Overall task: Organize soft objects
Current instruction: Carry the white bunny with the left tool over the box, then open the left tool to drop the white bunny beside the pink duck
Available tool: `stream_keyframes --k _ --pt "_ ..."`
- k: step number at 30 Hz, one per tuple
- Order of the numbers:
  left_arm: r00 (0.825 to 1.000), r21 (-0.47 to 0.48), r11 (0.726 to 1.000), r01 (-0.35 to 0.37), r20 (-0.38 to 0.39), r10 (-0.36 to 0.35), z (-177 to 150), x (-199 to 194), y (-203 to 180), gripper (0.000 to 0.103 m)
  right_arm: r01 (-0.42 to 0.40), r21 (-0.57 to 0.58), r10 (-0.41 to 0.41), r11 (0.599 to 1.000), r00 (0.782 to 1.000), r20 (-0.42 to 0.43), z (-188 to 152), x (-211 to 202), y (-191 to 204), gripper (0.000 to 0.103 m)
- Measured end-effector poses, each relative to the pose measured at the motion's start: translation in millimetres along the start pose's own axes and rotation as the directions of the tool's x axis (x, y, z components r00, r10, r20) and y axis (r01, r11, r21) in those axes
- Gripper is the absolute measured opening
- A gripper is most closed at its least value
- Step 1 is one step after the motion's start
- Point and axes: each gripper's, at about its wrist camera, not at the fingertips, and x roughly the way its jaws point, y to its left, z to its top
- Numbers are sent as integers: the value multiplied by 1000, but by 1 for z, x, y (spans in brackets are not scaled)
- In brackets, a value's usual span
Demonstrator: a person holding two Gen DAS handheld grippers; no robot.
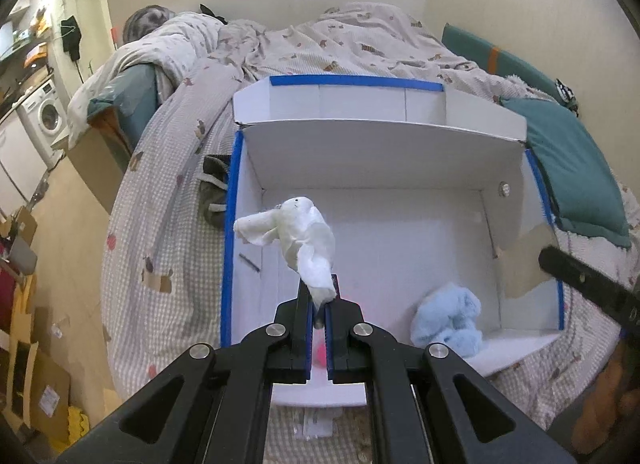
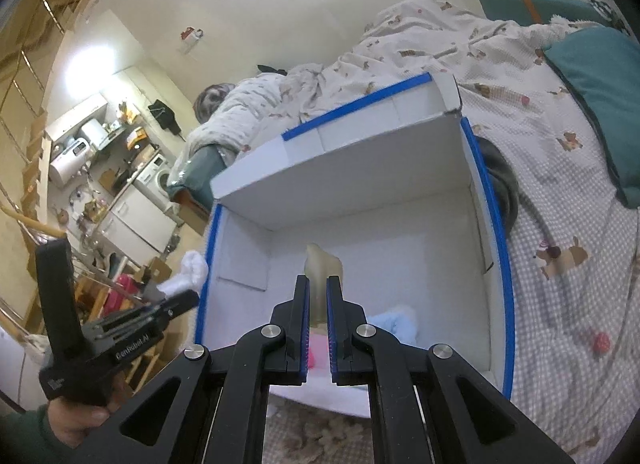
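A white box with blue-taped edges [image 1: 230, 248] [image 2: 490, 199] lies open on the bed. My left gripper [image 1: 319, 294] is shut on a white soft toy [image 1: 298, 229] and holds it over the box's left part. A light blue soft toy [image 1: 448, 318] [image 2: 394, 322] lies in the box's near right corner. Something pink [image 1: 320, 352] [image 2: 316, 352] lies in the box under the grippers. My right gripper [image 2: 318, 296] is shut on a pale cream soft object [image 2: 322, 268] above the box. The left gripper with its white toy [image 2: 186, 276] also shows at the left in the right wrist view.
The bed has a checked sheet [image 1: 168, 232] and a rumpled quilt [image 1: 320, 43]. A teal pillow [image 1: 572, 167] lies right of the box. A dark grey garment [image 1: 214, 187] [image 2: 504, 183] lies beside the box. Kitchen units and a washing machine [image 1: 44, 115] stand beyond the bed.
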Motion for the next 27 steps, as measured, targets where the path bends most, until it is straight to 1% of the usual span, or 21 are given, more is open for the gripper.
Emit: stream_keyframes --k 4,8,13,16,22,27 --pt "1000 -11 1000 -1 -23 0 -5 22 -1 5 26 15 -25 1000 999 -41 -6 16 -7 9" --pt "998 -24 1000 5 -62 -7 -13 41 -3 5 55 -15 -55 998 997 -48 -8 23 -8 9" --pt "995 -20 1000 19 -97 -21 -25 53 -9 5 83 -16 -84 996 991 -102 -16 36 -11 9" --pt "996 -9 1000 7 -91 -8 -30 52 -10 5 90 -44 -95 995 988 -122 -20 43 -5 9" --pt "998 24 1000 -18 -65 19 -33 47 -13 5 110 -96 -123 989 983 -136 -25 49 2 9" --pt "999 45 999 -25 -36 27 -31 42 -18 5 122 -95 -134 988 982 -131 -25 49 0 9"
